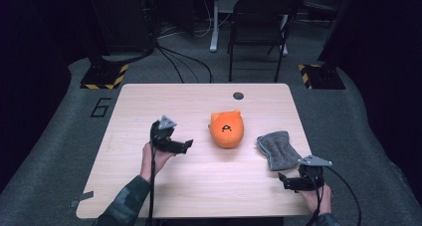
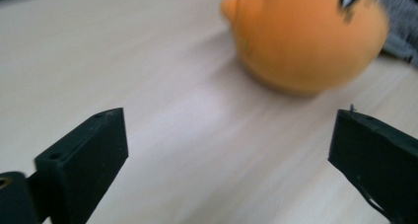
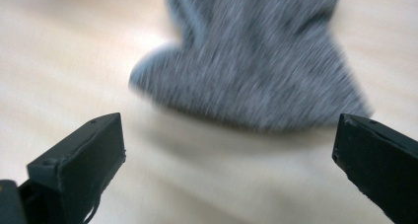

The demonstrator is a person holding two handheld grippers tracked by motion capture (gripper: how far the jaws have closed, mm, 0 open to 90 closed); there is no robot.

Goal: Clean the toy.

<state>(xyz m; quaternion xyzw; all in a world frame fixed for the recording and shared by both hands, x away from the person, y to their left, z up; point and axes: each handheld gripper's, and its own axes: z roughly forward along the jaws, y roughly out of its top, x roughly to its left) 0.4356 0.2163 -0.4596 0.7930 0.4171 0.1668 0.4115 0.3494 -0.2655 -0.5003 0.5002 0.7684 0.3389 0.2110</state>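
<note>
On the desk: we see an orange plush toy and a grey cloth, both lying flat.
Left tool: spread wide, pinching nothing; we find the toy ahead of it, apart.
Right tool: spread wide, empty; we find the cloth just ahead, not touching.

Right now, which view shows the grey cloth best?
High view: the whole grey cloth lies sharp on the table. Right gripper view shows it close but blurred; left gripper view catches just an edge.
</note>
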